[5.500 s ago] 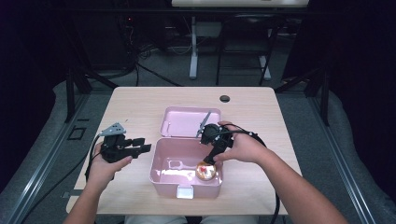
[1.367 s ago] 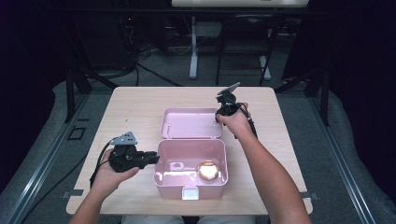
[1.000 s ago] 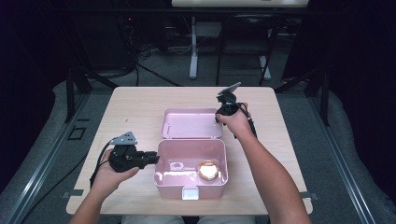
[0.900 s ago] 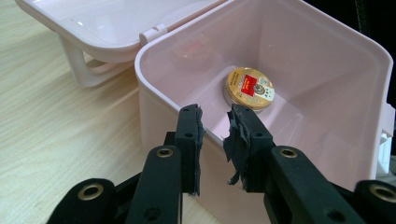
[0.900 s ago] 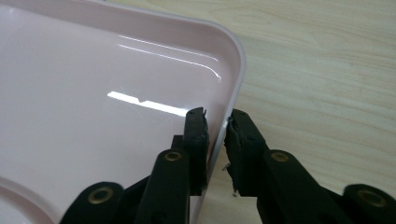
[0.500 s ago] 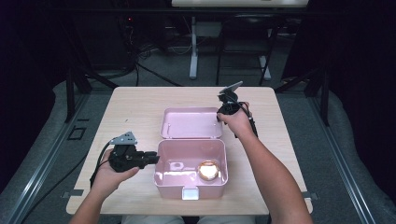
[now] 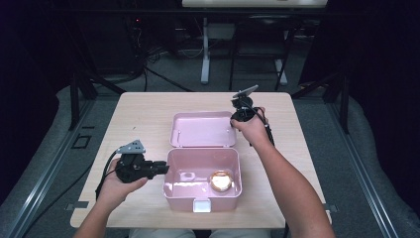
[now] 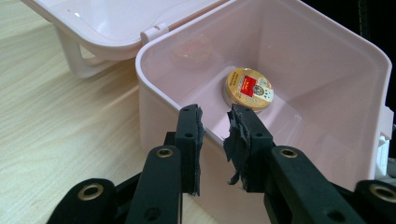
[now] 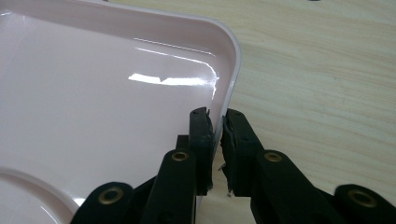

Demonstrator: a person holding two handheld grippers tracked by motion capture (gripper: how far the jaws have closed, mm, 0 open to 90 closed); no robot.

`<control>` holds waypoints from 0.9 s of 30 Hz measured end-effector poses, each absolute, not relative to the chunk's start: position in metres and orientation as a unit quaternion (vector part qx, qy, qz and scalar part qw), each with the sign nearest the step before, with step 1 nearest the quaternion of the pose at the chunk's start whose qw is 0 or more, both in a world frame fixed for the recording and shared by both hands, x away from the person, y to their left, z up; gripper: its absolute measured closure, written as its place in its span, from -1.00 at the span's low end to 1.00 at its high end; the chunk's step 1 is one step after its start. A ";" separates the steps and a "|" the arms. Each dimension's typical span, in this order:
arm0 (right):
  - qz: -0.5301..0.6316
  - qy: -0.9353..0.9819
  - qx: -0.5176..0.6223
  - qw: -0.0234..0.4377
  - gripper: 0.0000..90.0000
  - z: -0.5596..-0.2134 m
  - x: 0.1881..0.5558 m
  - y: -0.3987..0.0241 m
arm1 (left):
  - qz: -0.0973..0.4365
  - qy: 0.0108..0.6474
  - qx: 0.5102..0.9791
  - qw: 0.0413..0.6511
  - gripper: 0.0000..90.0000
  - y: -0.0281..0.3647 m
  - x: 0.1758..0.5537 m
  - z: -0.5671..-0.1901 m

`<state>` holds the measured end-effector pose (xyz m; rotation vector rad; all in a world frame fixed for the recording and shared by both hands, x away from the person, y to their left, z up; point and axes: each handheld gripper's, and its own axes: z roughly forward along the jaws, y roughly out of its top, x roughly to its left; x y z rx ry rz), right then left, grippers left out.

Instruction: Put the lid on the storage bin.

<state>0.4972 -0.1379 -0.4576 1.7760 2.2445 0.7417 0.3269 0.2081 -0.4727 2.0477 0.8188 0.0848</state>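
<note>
right gripper (image 9: 216, 115) — jaws have just been closing, now clenched on the rim of the pink lid (image 9: 93, 93), one jaw inside the rim, the other outside over the table (image 9: 327, 70). lid lies open, flat behind the pink box (image 7: 202, 176). left gripper (image 8: 215, 114) — jaws straddle the box's near wall, grasping it. round gold tin (image 8: 249, 88) sits on the box floor, just beyond the left jaws.

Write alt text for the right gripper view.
The right gripper pinches the raised rim of an open pink lid between its two black jaws, near a rounded corner. Pale wooden table shows beyond the rim.
</note>
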 end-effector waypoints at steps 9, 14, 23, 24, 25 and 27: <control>0.265 0.752 0.595 0.101 0.85 -0.450 0.493 -0.139 | 0.035 0.332 0.828 0.451 0.63 0.208 0.327 -0.473; 0.278 0.750 0.590 0.110 0.86 -0.443 0.489 -0.141 | 0.038 0.333 0.828 0.450 0.63 0.207 0.326 -0.473; 0.298 0.752 0.572 0.134 0.88 -0.424 0.475 -0.143 | 0.038 0.333 0.828 0.451 0.63 0.208 0.327 -0.473; 0.300 0.753 0.570 0.139 0.88 -0.422 0.473 -0.142 | 0.038 0.333 0.828 0.450 0.63 0.208 0.326 -0.473; 0.301 0.753 0.567 0.144 0.88 -0.420 0.471 -0.142 | 0.039 0.333 0.828 0.450 0.63 0.208 0.326 -0.473; 0.307 0.752 0.563 0.149 0.89 -0.417 0.468 -0.142 | 0.038 0.333 0.828 0.449 0.63 0.208 0.326 -0.473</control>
